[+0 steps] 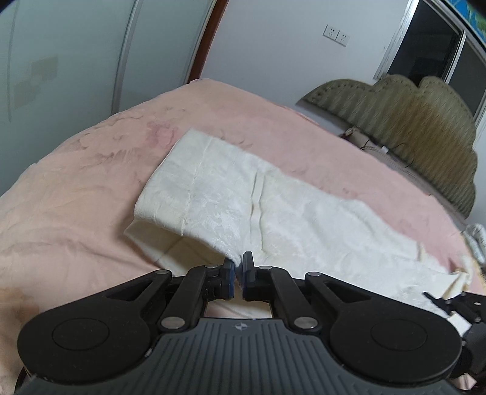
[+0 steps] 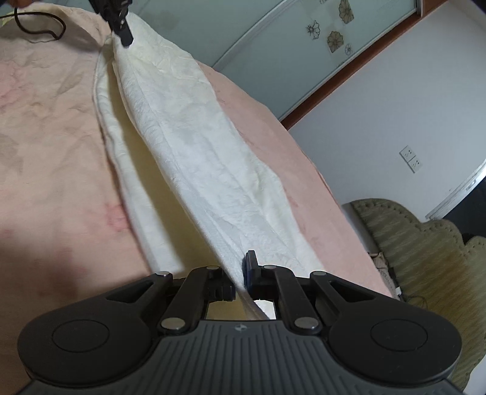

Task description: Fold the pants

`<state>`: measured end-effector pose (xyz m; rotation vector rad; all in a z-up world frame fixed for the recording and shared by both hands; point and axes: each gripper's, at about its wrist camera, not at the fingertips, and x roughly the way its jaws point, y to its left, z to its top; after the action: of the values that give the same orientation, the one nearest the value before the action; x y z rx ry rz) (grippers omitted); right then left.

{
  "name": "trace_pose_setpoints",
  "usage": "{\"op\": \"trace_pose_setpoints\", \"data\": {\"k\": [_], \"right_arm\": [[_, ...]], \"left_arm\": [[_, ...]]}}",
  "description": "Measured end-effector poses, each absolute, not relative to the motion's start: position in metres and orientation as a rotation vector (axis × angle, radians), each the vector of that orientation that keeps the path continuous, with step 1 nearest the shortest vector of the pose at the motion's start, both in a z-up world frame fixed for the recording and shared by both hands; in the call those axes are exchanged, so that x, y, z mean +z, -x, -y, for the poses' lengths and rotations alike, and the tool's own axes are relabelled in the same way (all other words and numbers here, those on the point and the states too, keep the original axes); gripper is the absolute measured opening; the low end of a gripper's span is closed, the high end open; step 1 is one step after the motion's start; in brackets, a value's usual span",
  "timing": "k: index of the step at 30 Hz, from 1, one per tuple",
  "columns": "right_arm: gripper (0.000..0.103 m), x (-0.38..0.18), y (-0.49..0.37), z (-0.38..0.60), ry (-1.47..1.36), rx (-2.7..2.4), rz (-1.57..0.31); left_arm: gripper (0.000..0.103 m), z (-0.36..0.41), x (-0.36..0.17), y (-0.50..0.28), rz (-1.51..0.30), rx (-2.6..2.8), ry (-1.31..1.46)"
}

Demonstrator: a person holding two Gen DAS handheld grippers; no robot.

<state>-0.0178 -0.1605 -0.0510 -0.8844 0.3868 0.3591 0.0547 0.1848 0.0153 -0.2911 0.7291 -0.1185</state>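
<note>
White textured pants [image 1: 243, 206] lie stretched across a pink bed. In the left wrist view my left gripper [image 1: 239, 273] is shut on the near edge of the top layer, which rises off the layer under it. In the right wrist view my right gripper [image 2: 240, 273] is shut on the other end of the pants [image 2: 194, 152], whose top leg hangs taut and lifted above the lower leg [image 2: 121, 145]. The left gripper [image 2: 121, 25] shows at the far top, pinching the cloth. The right gripper's fingers [image 1: 449, 303] show at the lower right of the left wrist view.
The pink bedspread [image 1: 76, 182] covers the bed. An olive padded headboard [image 1: 410, 121] stands at the bed's far right, with a wall, sockets [image 1: 337, 35] and a dark window behind. A black cable [image 2: 39, 27] lies on the bed. Glass wardrobe doors [image 2: 303, 39] stand beyond the bed.
</note>
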Motion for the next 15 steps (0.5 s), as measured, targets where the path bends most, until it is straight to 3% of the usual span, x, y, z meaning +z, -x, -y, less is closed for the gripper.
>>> {"op": "trace_pose_setpoints", "data": {"k": [10,15], "right_arm": [[0.006,-0.066,0.032,0.156,0.83,0.346,-0.417],[0.007,-0.068,0.029,0.158,0.759,0.326,-0.423]], "left_arm": [[0.009,-0.185,0.001,-0.056,-0.722,-0.058,0.288],[0.022,-0.175,0.003,-0.049,-0.703,-0.001,0.217]]}}
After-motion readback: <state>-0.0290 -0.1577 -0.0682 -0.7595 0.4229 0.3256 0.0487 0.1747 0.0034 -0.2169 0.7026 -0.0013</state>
